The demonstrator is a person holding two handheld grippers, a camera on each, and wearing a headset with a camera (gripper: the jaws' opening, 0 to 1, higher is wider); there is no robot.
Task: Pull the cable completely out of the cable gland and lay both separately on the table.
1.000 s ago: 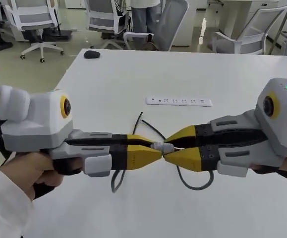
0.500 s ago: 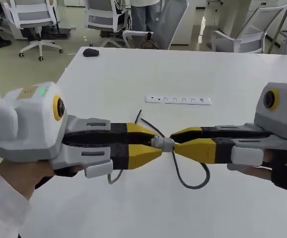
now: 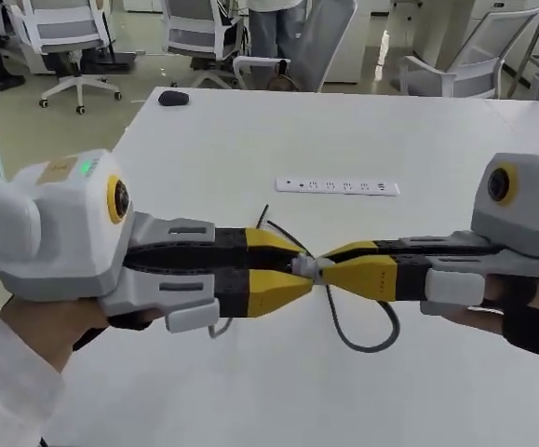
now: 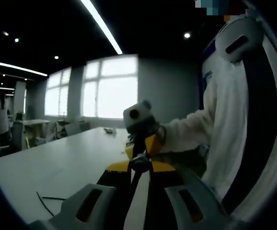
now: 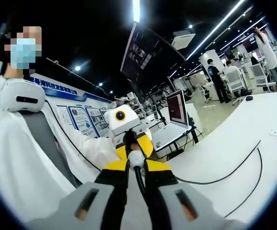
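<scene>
Cable gland (image 3: 308,267): mid-frame above the bench (image 3: 250,140), between both gripper tips, as half a second ago.
Cable (image 3: 373,343): still threaded in the gland, its loop sagging below right of centre.
Left gripper (image 3: 296,271): clenched on the gland.
Right gripper (image 3: 330,272): clamped on the cable, its jaws showing narrower than a second ago.

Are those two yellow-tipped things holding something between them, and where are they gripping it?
The left tool pinches the small pale cable gland at its end; the right tool grips the dark cable just beside the gland.
</scene>
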